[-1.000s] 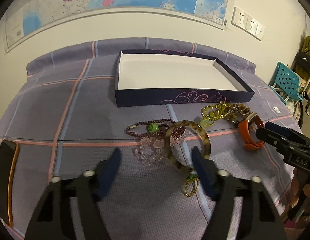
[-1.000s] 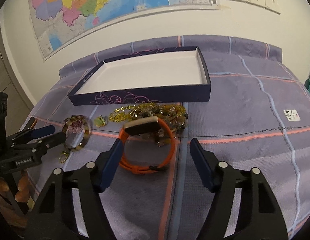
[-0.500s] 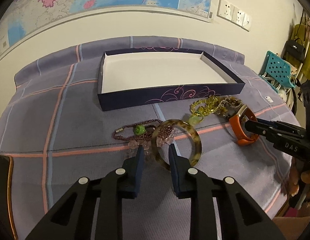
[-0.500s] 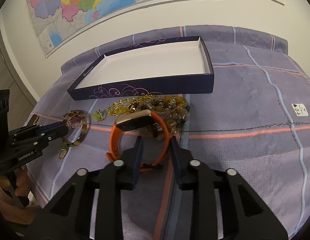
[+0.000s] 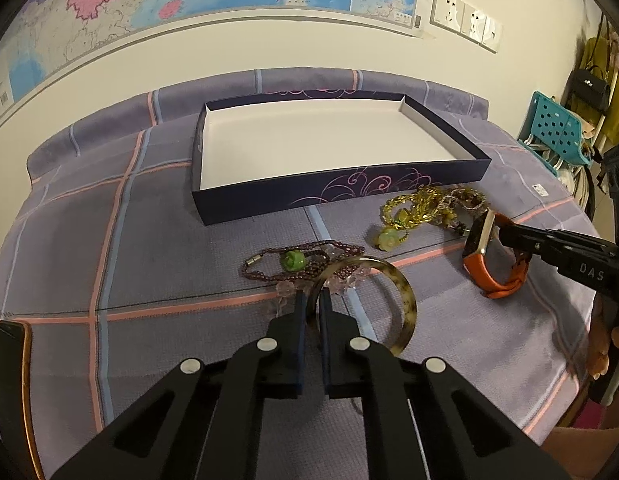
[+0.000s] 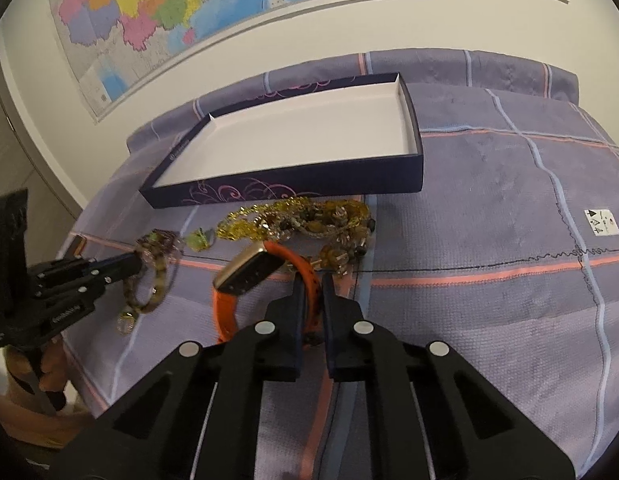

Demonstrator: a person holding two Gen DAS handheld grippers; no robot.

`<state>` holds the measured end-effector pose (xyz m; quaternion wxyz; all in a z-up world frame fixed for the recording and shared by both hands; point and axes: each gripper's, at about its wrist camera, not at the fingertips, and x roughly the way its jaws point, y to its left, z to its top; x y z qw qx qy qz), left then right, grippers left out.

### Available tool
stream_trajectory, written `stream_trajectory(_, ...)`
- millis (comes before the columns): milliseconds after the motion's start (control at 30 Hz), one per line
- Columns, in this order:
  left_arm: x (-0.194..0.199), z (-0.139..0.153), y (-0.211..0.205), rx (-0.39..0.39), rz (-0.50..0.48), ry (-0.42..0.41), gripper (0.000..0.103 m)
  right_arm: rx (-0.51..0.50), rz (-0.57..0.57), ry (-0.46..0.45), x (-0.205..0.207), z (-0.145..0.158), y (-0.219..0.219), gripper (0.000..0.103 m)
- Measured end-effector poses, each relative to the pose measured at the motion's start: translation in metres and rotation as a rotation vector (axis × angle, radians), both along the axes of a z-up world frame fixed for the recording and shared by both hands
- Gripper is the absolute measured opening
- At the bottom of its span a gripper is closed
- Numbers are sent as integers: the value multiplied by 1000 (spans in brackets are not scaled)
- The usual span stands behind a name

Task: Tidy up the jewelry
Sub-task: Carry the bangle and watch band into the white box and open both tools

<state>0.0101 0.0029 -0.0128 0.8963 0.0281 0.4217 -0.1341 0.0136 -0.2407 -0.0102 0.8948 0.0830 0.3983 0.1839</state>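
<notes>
My left gripper (image 5: 312, 300) is closing its jaws on the near rim of a tortoiseshell bangle (image 5: 405, 304), and the pads press on it. Under the bangle lie a purple bead necklace with a green bead (image 5: 291, 260) and a clear crystal bracelet (image 5: 285, 290). My right gripper (image 6: 311, 284) is closing on the strap of an orange watch (image 6: 249, 268), which is gripped and tilted up. The watch (image 5: 493, 276) also shows at the right of the left wrist view. A gold necklace pile (image 6: 301, 220) lies before the dark blue box (image 6: 289, 192), whose white inside holds nothing.
A checked purple cloth (image 6: 489, 200) covers the round table and bears a small white label (image 6: 599, 222). A phone (image 5: 13, 360) lies at the table's left edge. A teal chair (image 5: 557, 128) stands off to the right. A person's hand (image 6: 49, 372) holds the left gripper.
Both grippers went from wide open to shut: the left onto the bangle's rim, the right onto the orange watch strap. The watch now stands tilted up off the cloth.
</notes>
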Motion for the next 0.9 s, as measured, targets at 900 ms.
stream_trajectory(900, 86, 64, 12, -177, -11, -41, 5, 82, -19, -77, 92, 68, -11, 8)
